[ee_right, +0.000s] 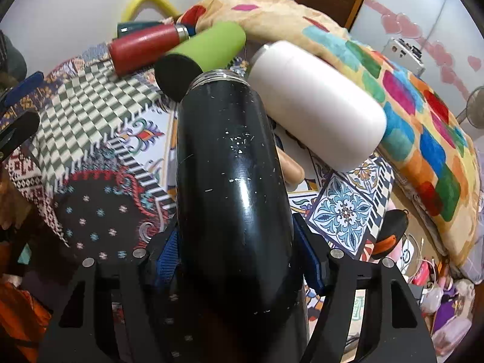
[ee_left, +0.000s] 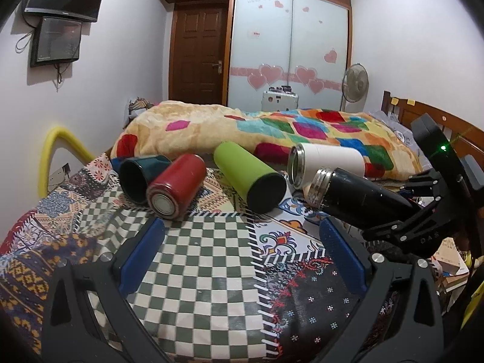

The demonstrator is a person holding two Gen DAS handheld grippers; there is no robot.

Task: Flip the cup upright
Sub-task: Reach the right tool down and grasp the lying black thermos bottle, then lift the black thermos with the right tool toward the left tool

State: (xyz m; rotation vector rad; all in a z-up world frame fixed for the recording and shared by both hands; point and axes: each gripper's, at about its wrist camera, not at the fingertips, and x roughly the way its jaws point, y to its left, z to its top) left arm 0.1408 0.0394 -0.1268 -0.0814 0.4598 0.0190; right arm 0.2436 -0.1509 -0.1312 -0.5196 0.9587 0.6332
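On the patchwork bedspread (ee_left: 196, 260) ahead of my left tongs (ee_left: 242, 251), whose blue pads stand wide apart and hold nothing, lie a dark teal cup (ee_left: 142, 175), a red flask (ee_left: 177, 186), a green cup (ee_left: 249, 178) and a white flask (ee_left: 326, 163), all on their sides. To the right my right tongs (ee_left: 405, 220) carry the black flask (ee_left: 354, 196) tilted, its threaded mouth lifted off the bedspread. From the right wrist I see those tongs (ee_right: 239, 254) clamped on the black flask's (ee_right: 233, 163) lower body, mouth pointing away, just beside the white flask (ee_right: 314, 103) and the green cup (ee_right: 208, 48).
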